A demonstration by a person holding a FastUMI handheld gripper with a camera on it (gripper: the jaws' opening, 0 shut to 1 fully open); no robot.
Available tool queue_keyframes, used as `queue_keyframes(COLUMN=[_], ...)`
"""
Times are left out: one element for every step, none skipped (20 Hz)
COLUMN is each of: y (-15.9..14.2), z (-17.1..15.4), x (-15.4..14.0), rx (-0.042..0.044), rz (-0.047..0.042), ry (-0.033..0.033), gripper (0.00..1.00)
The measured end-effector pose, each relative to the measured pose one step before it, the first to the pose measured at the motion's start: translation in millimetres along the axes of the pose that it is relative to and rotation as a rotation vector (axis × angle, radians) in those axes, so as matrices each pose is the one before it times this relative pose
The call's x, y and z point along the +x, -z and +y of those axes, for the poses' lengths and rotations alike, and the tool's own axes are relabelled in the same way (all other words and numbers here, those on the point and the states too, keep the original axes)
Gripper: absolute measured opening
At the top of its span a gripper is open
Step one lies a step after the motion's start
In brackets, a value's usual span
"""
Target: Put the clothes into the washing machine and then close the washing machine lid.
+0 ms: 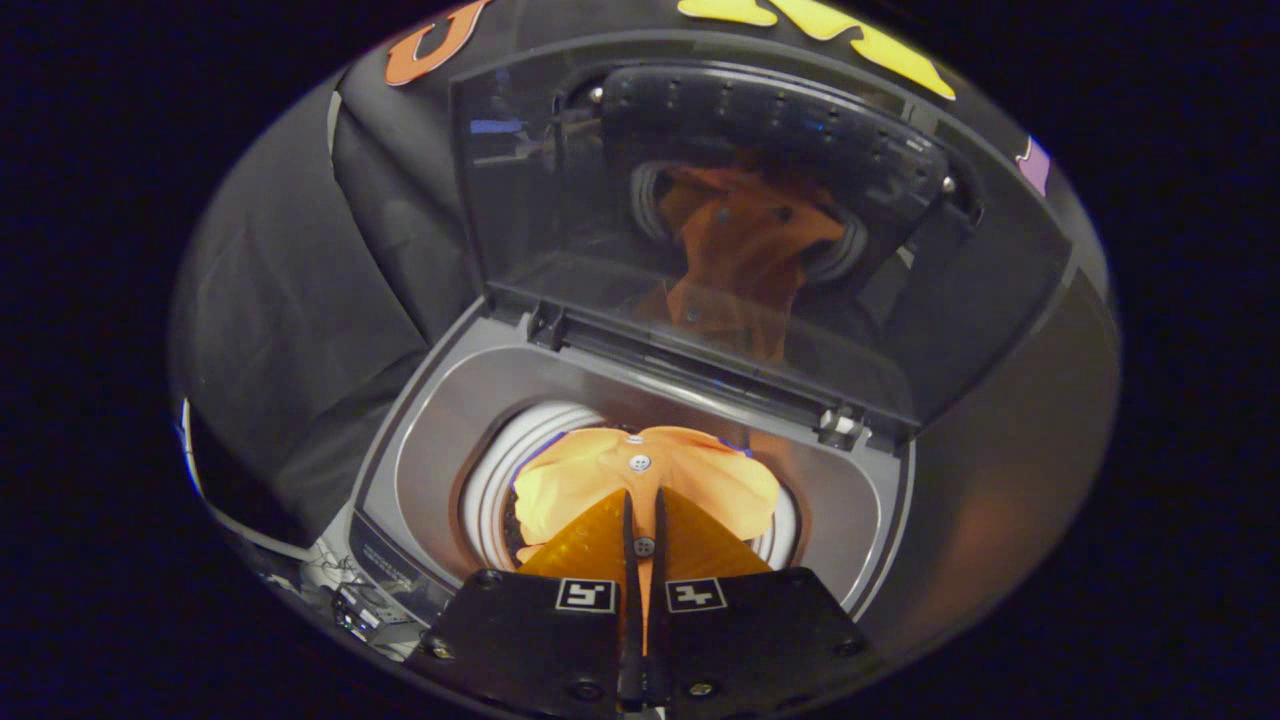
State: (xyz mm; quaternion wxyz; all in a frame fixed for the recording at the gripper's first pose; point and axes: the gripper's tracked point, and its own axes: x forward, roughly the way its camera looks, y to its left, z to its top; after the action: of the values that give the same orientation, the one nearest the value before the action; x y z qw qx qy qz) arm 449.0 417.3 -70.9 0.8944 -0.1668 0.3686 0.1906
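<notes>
Above the open top of the washing machine point(430, 440), the tool point(643, 500) is hanging with its two fingers point(590, 540) drawn nearly together, pinching a fold of orange garment point(700, 480) between them. A button on the cloth is showing right in the narrow slit between the fingers, and a second button is sitting just ahead of the tips. The garment is bunching out to both sides of the fingers and is lying over the mouth of the drum point(500, 470), whose pale ribbed rim is peeking out around it. Beyond the cloth, the washing machine lid point(520, 200) is standing raised on its hinges, tilted back toward the booth wall, its dark glossy panel mirroring the orange cloth and the drum ring. Grey surround is framing the drum opening.
</notes>
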Motion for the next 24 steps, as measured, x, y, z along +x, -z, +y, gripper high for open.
queue_keyframes(y=[4.39,2.64,3.83,1.6,3.0,1.58,1.15,-0.02,0.82,-0.29,0.53,-0.82,0.1,4.13,8.92,8.87,1.71,-1.84,0.8,1.27,3.63,0.81,-0.17,-1.19], z=[-0.39,0.78,0.67,0.16,-0.21,0.97,1.1,0.71,0.36,0.82,-0.34,-0.03,0.57,2.06,8.78,1.75,-4.78,-7.45,-3.02,-0.53,1.03,-0.63,-0.75,0.55], x=[5.5,5.3,3.64,3.86,2.06,1.93,2.39,1.69,0.0,0.12,-0.12,-0.03,1.08,1.25,-0.11,2.85,1.11,1.51,-0.95,0.31,-1.45,-0.5,-0.28,-0.95], rx=[0.00434,0.00799,0.00514,0.00116,0.00137,0.0034,0.00561,0.00412,0.00444,0.00018,-0.00163,-0.00277,0.00005,0.00889,0.01556,0.01429,0.0087,0.00551,0.00959,0.00432,0.00327,0.0026,-0.00147,-0.00583], rz=[0.0124,0.01472,0.01058,0.008,0.00776,0.00579,0.0054,0.00218,-0.0007,0.0027,0.00109,-0.00013,0.00022,0.01442,0.03933,0.04034,0.00106,-0.02023,-0.00975,0.00888,0.01474,0.00377,-0.00577,-0.00688], ry=[-0.00024,-0.00372,-0.00092,-0.00128,0.00202,-0.00042,-0.00072,-0.00068,-0.00062,-0.00135,0.00073,0.00142,-0.0042,-0.01417,-0.04538,-0.0166,0.01889,0.03272,0.01375,-0.00054,-0.00267,-0.00007,0.00253,0.00186], gripper=[0.05,0.05,0.05,0.05,0.05,0.05,0.05,0.05,0.05,0.05,0.05,0.05,0.05,0.05,0.07,0.29,0.51,0.73,0.95,0.94,0.93,0.93,0.93,0.92])
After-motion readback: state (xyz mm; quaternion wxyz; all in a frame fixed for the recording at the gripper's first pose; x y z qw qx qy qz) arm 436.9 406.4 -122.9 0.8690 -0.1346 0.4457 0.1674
